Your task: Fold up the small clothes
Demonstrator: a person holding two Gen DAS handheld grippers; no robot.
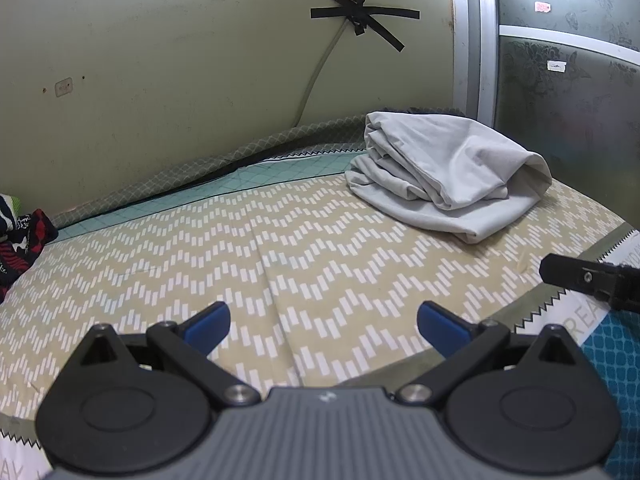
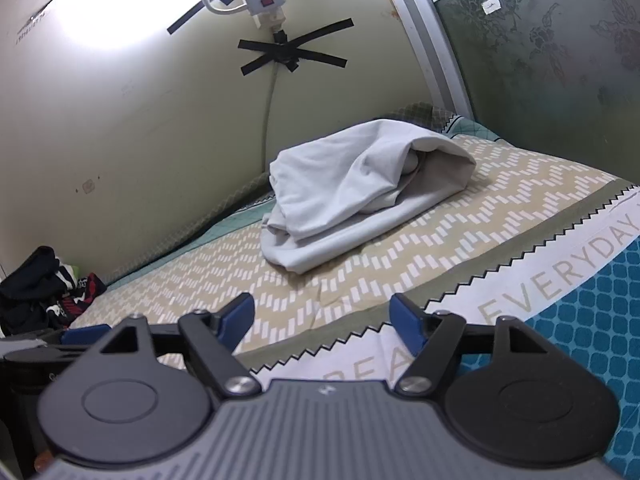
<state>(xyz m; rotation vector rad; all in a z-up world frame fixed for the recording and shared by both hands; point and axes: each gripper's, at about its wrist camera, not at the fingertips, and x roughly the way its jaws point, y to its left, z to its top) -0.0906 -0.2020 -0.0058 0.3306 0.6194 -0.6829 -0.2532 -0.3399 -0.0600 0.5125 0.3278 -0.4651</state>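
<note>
A pale green wall (image 1: 160,80) with a taped cable (image 1: 320,72) rose behind a bed spread (image 1: 280,264) printed with white chevron dashes, and a dark patterned panel (image 1: 568,60) closed the upper right of both frames. On that spread, right of centre in the left wrist view and near the middle of the right wrist view, lay the grey garment (image 1: 444,176) (image 2: 360,188), loosely folded in several layers with one end gaping open. A heap of dark, red-and-white clothes (image 1: 20,248) (image 2: 44,296) sat at the far left edge. We held both claws wide apart and empty: the left gripper (image 1: 322,328) low in its frame over bare spread, the right gripper (image 2: 322,320) likewise, each well short of the grey garment. We judged the grey piece done and the dark heap next. The risk, as we saw it, lay in the loose top layer: a careless sweep past it could snag the open end and undo the fold, and pinching the spread along with a cloth would drag everything askew.
</note>
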